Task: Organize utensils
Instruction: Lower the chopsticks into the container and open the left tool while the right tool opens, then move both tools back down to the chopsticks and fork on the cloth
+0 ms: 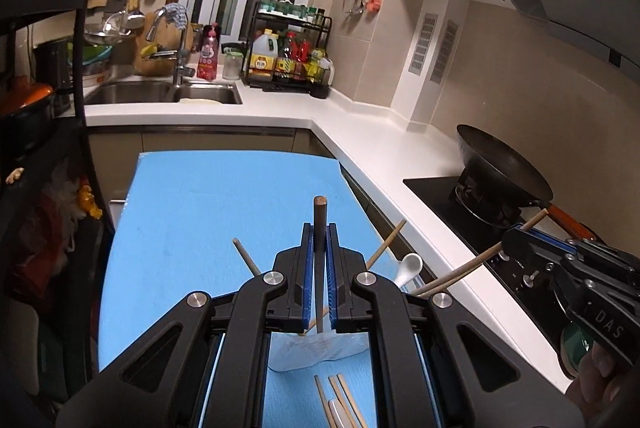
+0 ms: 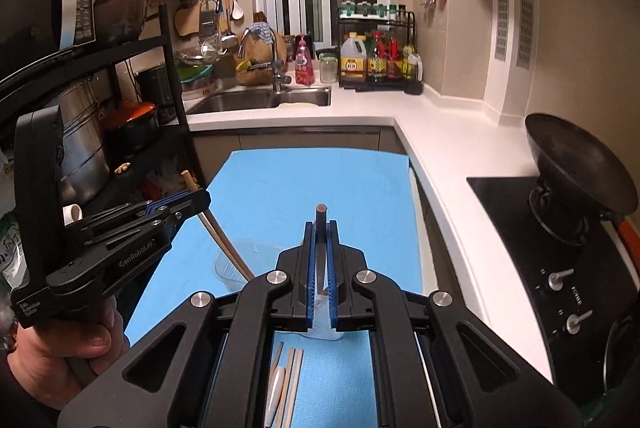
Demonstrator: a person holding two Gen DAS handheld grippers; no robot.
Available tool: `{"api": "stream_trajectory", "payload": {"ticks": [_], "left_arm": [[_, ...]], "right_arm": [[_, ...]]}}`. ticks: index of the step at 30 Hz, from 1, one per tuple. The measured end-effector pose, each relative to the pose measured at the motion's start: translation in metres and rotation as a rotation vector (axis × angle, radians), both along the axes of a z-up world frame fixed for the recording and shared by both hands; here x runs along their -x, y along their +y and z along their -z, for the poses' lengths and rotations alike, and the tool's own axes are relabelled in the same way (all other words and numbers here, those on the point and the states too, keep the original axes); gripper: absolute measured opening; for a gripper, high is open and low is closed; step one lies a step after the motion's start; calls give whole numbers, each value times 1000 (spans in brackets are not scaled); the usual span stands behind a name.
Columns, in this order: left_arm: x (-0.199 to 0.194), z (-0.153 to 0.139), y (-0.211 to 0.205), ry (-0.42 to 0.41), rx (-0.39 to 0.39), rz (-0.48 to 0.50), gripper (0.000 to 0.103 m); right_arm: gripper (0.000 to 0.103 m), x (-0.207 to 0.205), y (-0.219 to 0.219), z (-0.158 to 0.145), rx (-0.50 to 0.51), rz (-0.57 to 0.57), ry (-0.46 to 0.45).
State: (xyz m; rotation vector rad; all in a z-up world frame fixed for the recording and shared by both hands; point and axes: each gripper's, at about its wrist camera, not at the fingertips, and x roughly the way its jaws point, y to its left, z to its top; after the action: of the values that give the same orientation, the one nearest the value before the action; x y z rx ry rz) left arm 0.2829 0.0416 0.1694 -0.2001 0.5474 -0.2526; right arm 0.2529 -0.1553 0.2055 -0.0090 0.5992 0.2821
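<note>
Chopsticks: one dark chopstick (image 1: pixel 320 224) is standing clamped between the left gripper's pads at frame centre; another (image 2: pixel 321 224) is sitting likewise in the right gripper.
Left gripper (image 1: pixel 320 240): jaws are pressing nearly together on the chopstick, over the blue mat (image 1: pixel 192 212).
Right gripper (image 2: pixel 320 240): jaws are gripping its chopstick, almost closed.
Loose utensils: pale chopsticks (image 1: pixel 340 402) and a spoon (image 2: pixel 277 390) are lying on the mat at the lower edge.
Clear cups: one (image 1: pixel 320 352) is standing under the left gripper, holding a white spoon (image 1: pixel 410 267); another (image 2: pixel 234 266) is sitting left of centre.
Surroundings: a wok (image 2: pixel 580 156) is resting on the stove at right.
</note>
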Motion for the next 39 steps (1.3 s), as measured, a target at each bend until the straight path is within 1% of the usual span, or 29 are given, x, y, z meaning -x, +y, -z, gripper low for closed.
{"api": "stream_trajectory", "payload": {"ticks": [1, 2, 3, 4, 5, 6, 10, 12, 15, 16, 17, 18, 19, 20, 21, 23, 24, 26, 27, 29, 30, 31, 33, 34, 36, 38, 39], "left_arm": [[-2, 2, 1, 22, 15, 17, 8], [-5, 3, 2, 47, 45, 41, 17], [-4, 2, 4, 54, 63, 48, 24], [3, -2, 6, 39, 63, 37, 35], [11, -6, 8, 14, 53, 22, 40], [20, -11, 10, -12, 42, 9, 41], [59, -22, 13, -74, 6, -43, 41], [86, -20, 13, -108, -21, -73, 41], [122, -8, 12, -115, -40, -103, 41], [134, 0, 11, -112, -39, -110, 38], [144, 6, 10, -106, -36, -109, 29], [157, 18, 8, -93, -36, -108, 22], [166, 27, 8, -84, -37, -113, 20], [178, 40, 7, -67, -31, -121, 15], [186, 50, 7, -50, -21, -127, 12], [207, 77, 6, -10, 15, -146, 12], [214, 89, 6, 2, 26, -151, 12], [229, 116, 1, 26, 23, -167, 12], [234, 131, -2, 57, 20, -164, 12], [234, 153, -8, 119, 21, -147, 12], [232, 158, -8, 132, 28, -136, 12], [230, 161, -9, 139, 28, -122, 12], [226, 166, -9, 142, 20, -104, 12], [225, 168, -7, 147, 36, -101, 12], [224, 172, 0, 171, 93, -90, 12], [224, 176, -1, 180, 103, -89, 12], [224, 176, -3, 181, 106, -83, 12]], "right_arm": [[11, 0, -2, 0, -4, 4, 5], [14, 2, -3, -2, -2, 11, 3], [20, 4, -6, -4, -5, 12, -1], [21, 9, -9, -7, -10, 12, -7], [22, 16, -13, -11, -16, 15, -23], [26, 24, -16, -14, -15, 20, -38], [27, 63, -28, -14, -27, 32, -84], [27, 84, -33, -6, -38, 34, -92], [27, 122, -38, 17, -62, 23, -90], [27, 132, -38, 27, -75, 12, -78], [27, 142, -38, 40, -89, -1, -62], [24, 151, -39, 53, -97, 1, -51], [14, 159, -39, 64, -103, 3, -40], [8, 165, -39, 78, -115, 2, -19], [3, 171, -38, 97, -139, 3, 19], [3, 178, -35, 127, -156, 16, 66], [3, 180, -32, 147, -160, 23, 94], [4, 181, -26, 179, -167, 38, 154], [7, 178, -22, 197, -179, 40, 199], [7, 174, -16, 215, -167, 37, 241], [7, 170, -14, 220, -165, 39, 263], [7, 169, -13, 223, -175, 38, 268], [7, 167, -8, 223, -152, 35, 259], [10, 167, -6, 226, -135, 34, 265], [10, 164, -4, 234, -135, 19, 293], [10, 164, -1, 240, -103, 23, 299], [9, 166, 0, 240, -91, 25, 287]]}}
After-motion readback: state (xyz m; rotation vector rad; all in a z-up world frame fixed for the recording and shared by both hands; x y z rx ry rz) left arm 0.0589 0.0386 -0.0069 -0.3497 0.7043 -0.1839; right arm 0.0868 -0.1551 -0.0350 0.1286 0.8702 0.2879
